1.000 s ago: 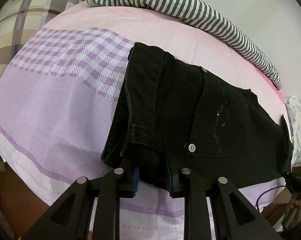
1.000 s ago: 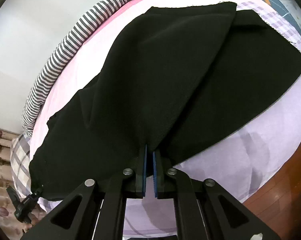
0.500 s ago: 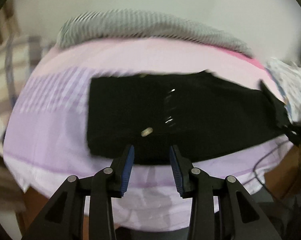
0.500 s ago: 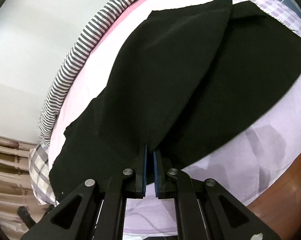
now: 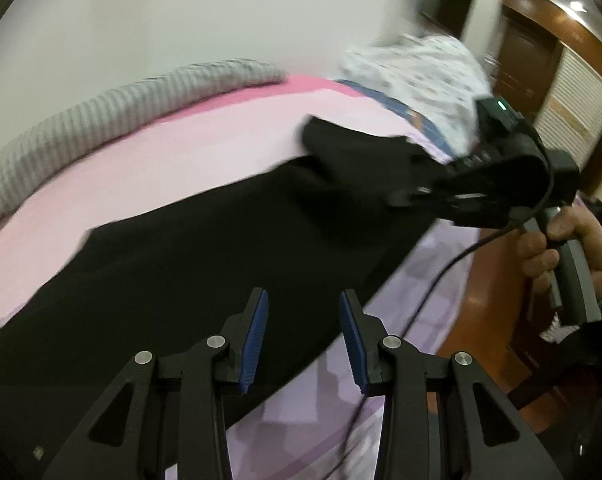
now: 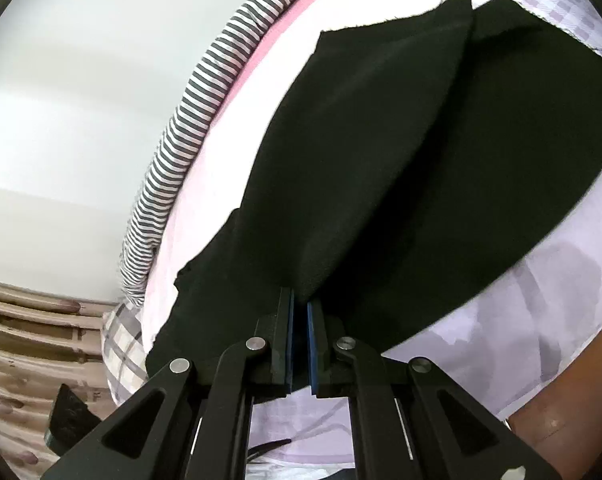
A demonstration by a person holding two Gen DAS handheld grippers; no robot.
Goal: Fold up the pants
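the black pants lie spread across the pink and lilac bedsheet, filling the middle of the left wrist frame and most of the right half of the right wrist frame; the left gripper sits at the lower centre of its frame, its blue-padded jaws spread apart with nothing between them, above the near edge of the cloth; the right gripper is closed on a raised fold of the pants at the lower centre of its frame; the same gripper appears blurred at the right of the left wrist frame, probably pinching the far leg end; a striped pillow runs along the upper left.
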